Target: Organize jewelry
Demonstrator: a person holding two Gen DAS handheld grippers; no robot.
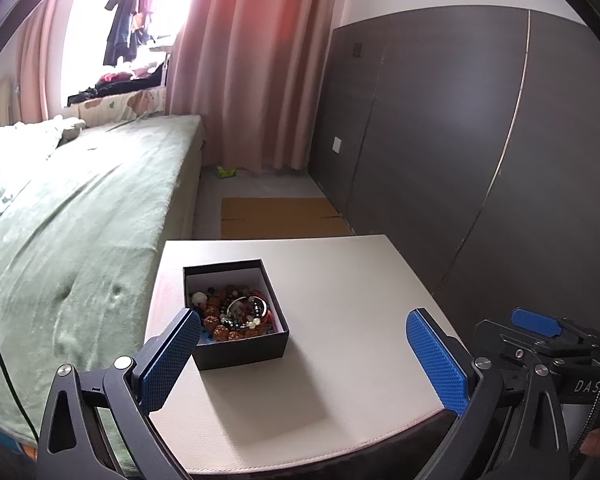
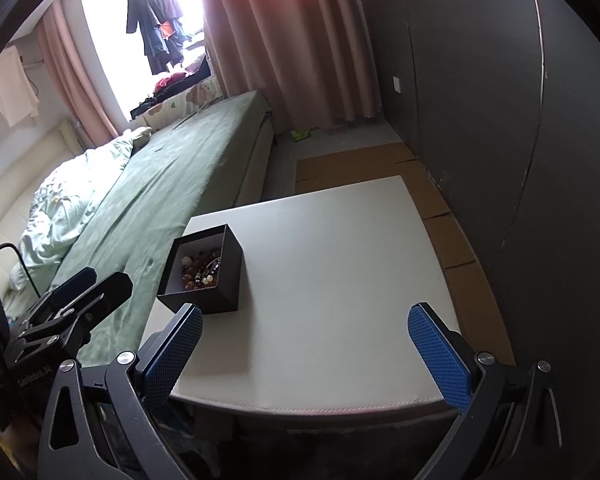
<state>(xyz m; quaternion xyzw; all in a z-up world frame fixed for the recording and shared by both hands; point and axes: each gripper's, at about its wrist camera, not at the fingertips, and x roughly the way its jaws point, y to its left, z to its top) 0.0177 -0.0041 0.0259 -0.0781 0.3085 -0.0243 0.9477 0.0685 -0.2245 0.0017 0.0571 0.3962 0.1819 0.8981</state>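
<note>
— both tongs, left gripper (image 1: 300,354) and right gripper (image 2: 306,350)?
— spread wide, holding nothing.
— jewelry (image 1: 232,312)?
— heaped inside the black box (image 1: 242,344) on the white table (image 1: 340,380), left side.

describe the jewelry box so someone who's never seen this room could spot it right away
Find the white table standing between the green bed and the dark wall panels. Toward its bed-side edge sits a small black box with no lid on it and a white lining. It is the only thing on the tabletop, and it is heaped with beaded bracelets in amber, dark and pearly tones.
</note>
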